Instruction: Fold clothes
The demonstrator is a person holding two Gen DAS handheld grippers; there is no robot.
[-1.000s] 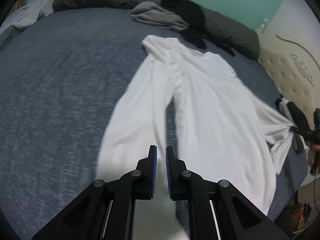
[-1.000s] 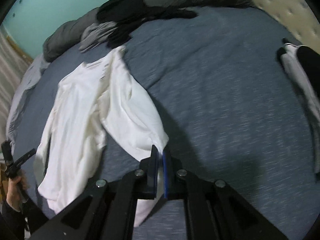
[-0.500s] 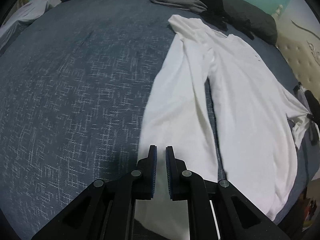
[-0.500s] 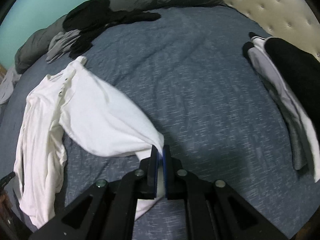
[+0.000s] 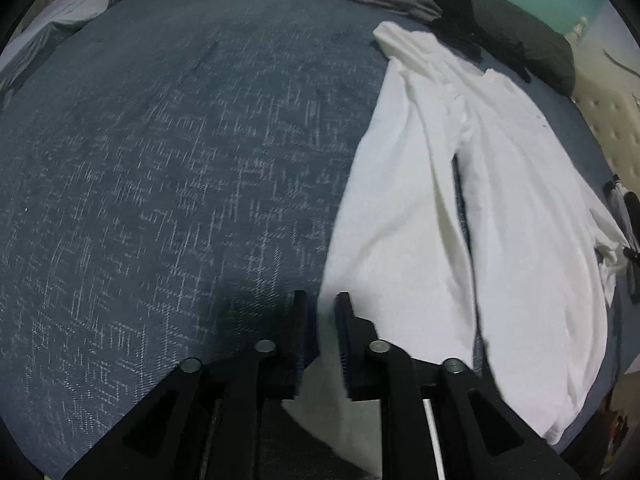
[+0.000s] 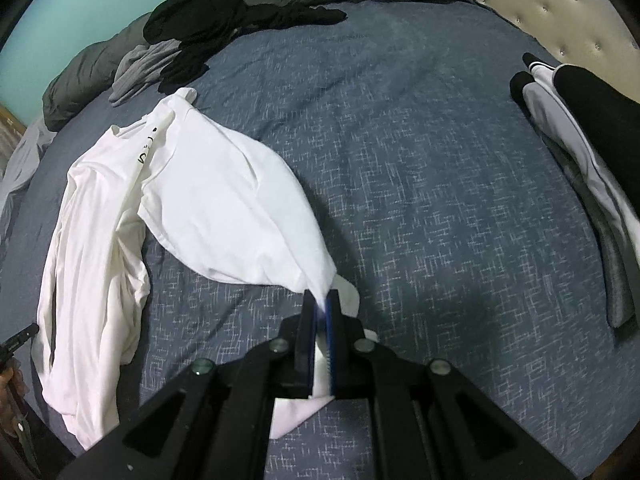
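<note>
- My left fingers (image 5: pixel 321 308) have just been opening, now narrowly apart, letting the white shirt (image 5: pixel 500 216) drop.
- Right fingers (image 6: pixel 320 304) pinch its corner at lower centre.
- It's spread on the bed (image 6: pixel 440 160), ready for folding.

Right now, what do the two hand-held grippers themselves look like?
Both are the same build. The left gripper and right gripper each have two flat matte-black fingers, with blue ribbed pads showing clearly on the right one. The fingers sit on angular black linkage arms joined by round silver pins. No cables or markings show, and no sleeve can be made out.
</note>
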